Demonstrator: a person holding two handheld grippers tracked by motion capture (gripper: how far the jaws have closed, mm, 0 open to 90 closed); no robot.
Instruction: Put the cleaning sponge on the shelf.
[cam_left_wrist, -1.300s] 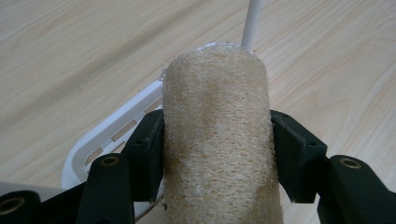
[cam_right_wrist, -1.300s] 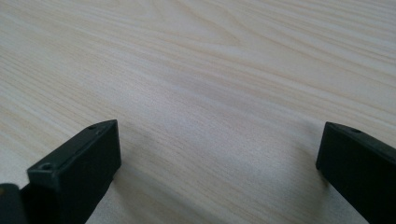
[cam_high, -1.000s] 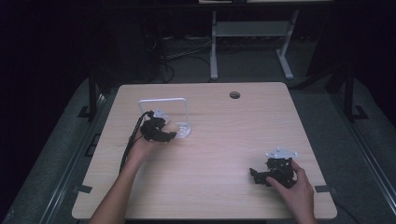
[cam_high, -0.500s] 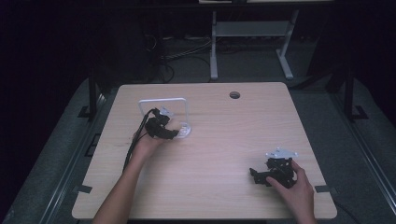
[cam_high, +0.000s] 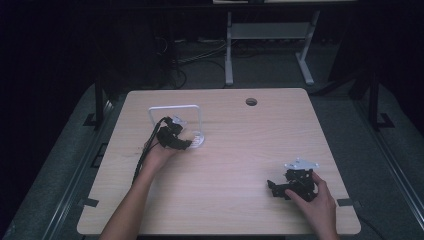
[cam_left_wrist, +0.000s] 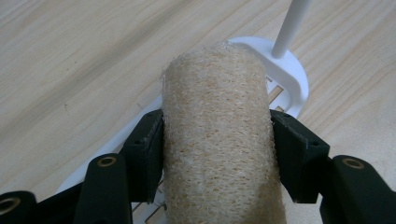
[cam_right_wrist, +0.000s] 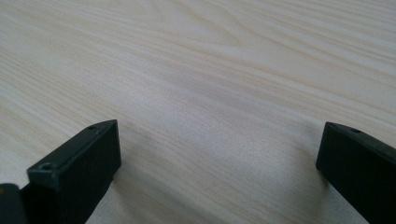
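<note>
A beige loofah roll (cam_left_wrist: 219, 135) is clamped between the two black jaws of my left gripper (cam_left_wrist: 217, 149), just above a white slotted base (cam_left_wrist: 289, 79) with a thin white post (cam_left_wrist: 292, 25). From above, that left gripper (cam_high: 186, 144) sits at the white wire-frame stand (cam_high: 175, 108) on the table's left half, its tips over the stand's base (cam_high: 200, 138). My right gripper (cam_high: 272, 187) rests low on the wood near the front right, held by a hand; in its own view the right gripper (cam_right_wrist: 219, 154) has its jaws wide apart with bare wood between them.
The light wooden table (cam_high: 240, 150) has a round cable hole (cam_high: 251, 102) near its far edge. A black cable (cam_high: 142, 157) trails from the left gripper along the forearm. Dark floor and a white frame leg (cam_high: 229, 55) lie beyond the table.
The left hand with the loofah has shifted slightly nearer and lower at the stand's base. The right gripper has stayed put.
</note>
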